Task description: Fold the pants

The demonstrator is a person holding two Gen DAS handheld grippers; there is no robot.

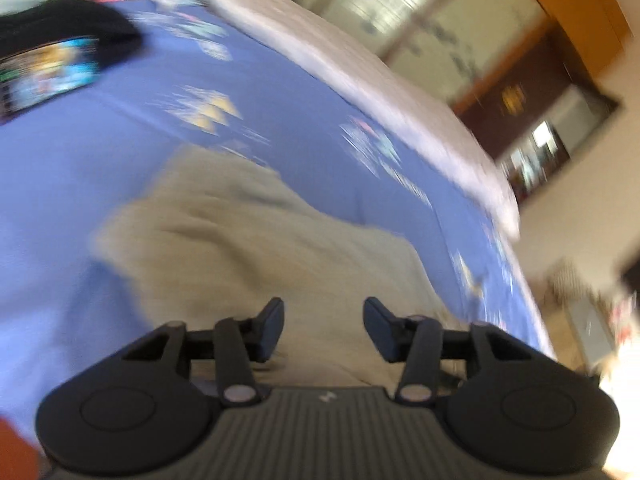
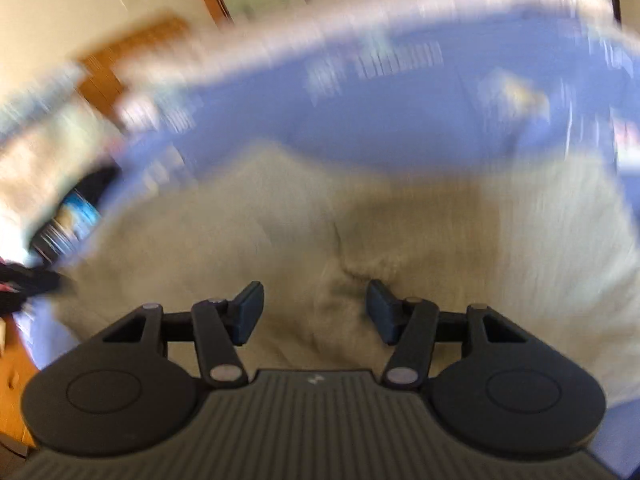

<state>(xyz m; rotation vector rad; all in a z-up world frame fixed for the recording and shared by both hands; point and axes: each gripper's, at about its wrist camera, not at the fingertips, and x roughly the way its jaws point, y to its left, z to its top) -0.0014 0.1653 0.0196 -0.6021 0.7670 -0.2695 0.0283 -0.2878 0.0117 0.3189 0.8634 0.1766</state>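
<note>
Beige crumpled cloth pants (image 1: 256, 248) lie bunched under both empty, parted grippers, left gripper (image 1: 324, 328) and right gripper (image 2: 315, 312); pinching several layers risks a crooked fold.

Pants: pale beige crumpled fabric pants (image 1: 256, 240), plain, with no print; shaded brownish at the creased middle in the right wrist view (image 2: 360, 240).
Bed sheet: periwinkle-blue bed sheet (image 1: 100, 160) scattered with small blurred motifs in white, yellow, pink and teal.
Bed edge: pale pinkish-white border of bedding (image 1: 360, 64) along the blue.
Dark garment: black cloth item (image 1: 72, 24) with a bright multicoloured printed panel, blue and orange.
Left hand-held gripper (image 1: 324, 328): matte black body, dark blue-black pads.
Right hand-held gripper (image 2: 316, 312): the same black, ribbed grey-black base.
</note>
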